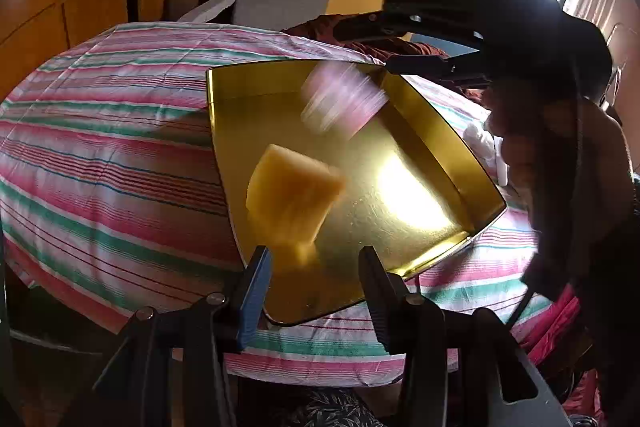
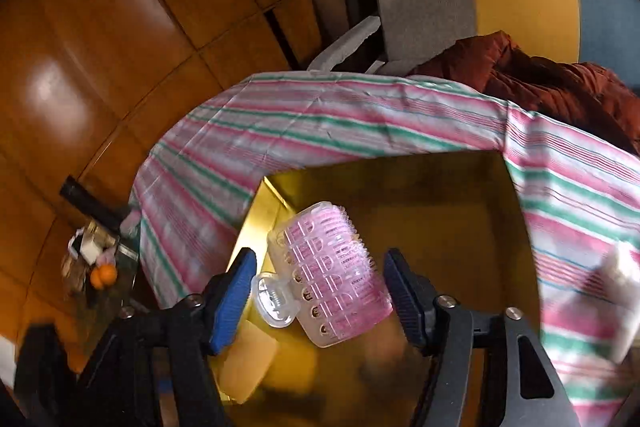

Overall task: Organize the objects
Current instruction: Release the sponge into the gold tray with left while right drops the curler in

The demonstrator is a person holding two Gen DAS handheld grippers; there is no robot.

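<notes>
A: How far along?
B: The gold tray (image 1: 256, 79) on the striped cloth (image 1: 100, 147) has the yellow sponge (image 1: 292, 195) and pink hair roller (image 2: 332, 275) over it, both blurred.
A: Grippers?
B: The left gripper (image 1: 316, 267) and right gripper (image 2: 320, 291) are released, gripping nothing. A white object (image 2: 624, 291) seems left outside.

Gold tray (image 1: 224, 95) on striped cloth (image 1: 100, 131).

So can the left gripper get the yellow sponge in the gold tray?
Probably yes. The left gripper has its jaws apart, and the yellow sponge sits just ahead of them in the gold tray, with nothing between. The pink roller lies farther back.
</notes>
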